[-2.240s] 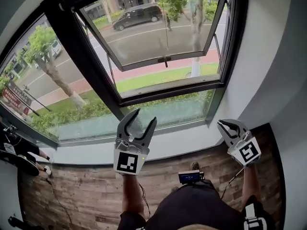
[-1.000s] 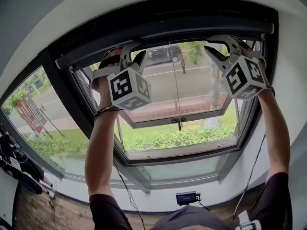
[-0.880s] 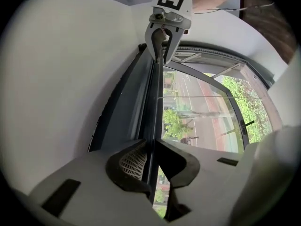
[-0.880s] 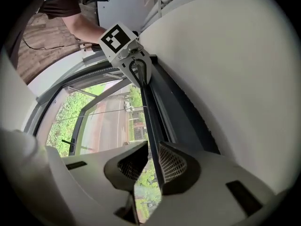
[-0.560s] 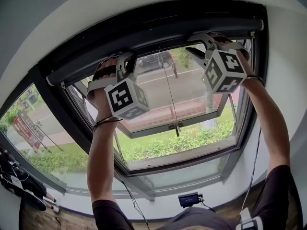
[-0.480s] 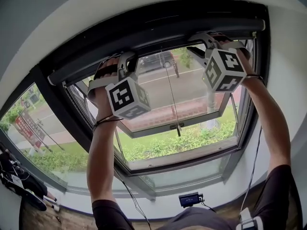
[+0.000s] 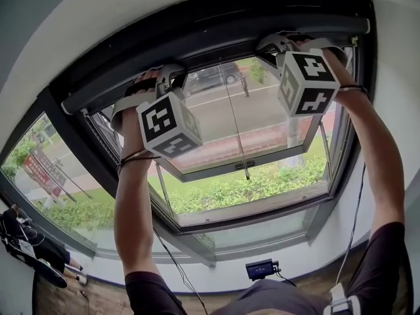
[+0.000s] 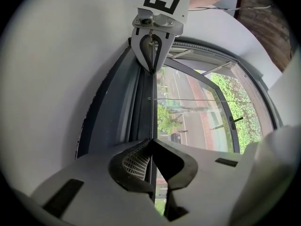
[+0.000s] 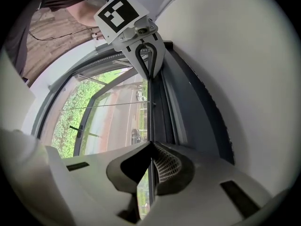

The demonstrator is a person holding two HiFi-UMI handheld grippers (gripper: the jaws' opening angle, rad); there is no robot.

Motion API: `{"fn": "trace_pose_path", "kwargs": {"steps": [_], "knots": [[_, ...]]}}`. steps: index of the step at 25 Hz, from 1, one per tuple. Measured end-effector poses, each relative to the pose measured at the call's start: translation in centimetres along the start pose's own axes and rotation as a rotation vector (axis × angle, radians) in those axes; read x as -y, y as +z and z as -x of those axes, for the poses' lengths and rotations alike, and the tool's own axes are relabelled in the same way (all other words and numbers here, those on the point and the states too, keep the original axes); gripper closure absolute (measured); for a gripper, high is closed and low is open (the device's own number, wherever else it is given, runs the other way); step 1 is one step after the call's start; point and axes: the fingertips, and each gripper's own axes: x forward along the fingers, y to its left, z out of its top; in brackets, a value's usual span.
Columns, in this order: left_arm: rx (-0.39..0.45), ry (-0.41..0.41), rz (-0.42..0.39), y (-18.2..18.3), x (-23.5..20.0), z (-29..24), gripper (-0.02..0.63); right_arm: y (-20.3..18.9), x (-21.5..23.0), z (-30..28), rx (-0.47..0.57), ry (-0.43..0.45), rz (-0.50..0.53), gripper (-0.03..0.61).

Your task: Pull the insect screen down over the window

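Observation:
The insect screen's dark pull bar [image 7: 216,39] lies rolled up along the top of the window frame. Both arms reach up to it. My left gripper [image 7: 168,77] is at the bar's left part; in the left gripper view its jaws [image 8: 151,141] meet on the bar's thin lip [image 8: 153,114]. My right gripper [image 7: 274,44] is near the bar's right end, and its jaws [image 9: 150,144] pinch the same lip [image 9: 148,112]. Each gripper view shows the other gripper further along the bar: the right [image 8: 151,62] and the left [image 9: 149,69].
A thin cord [image 7: 235,120] hangs from the bar's middle. Below the bar, the window sash [image 7: 262,159] is tilted open outward, with a street and trees outside. White wall surrounds the frame. A small device [image 7: 260,268] and cables sit at the person's waist.
Both grippers rose from the sill to the top of the window. The left jaws, open earlier, have closed on the bar's lip; the right gripper settled against the bar.

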Motion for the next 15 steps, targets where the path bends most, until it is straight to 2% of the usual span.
{"fn": "trace_pose_path", "kwargs": {"steps": [7, 15], "knots": [[-0.011, -0.071, 0.002, 0.1, 3.1, 0.4, 0.593, -0.3, -3.2, 0.2, 0.009, 0.102, -0.013, 0.558], [-0.004, -0.204, 0.030, 0.1, 10.8, 2.0, 0.594, -0.3, -10.9, 0.5, -0.011, 0.246, -0.018, 0.558]]}}
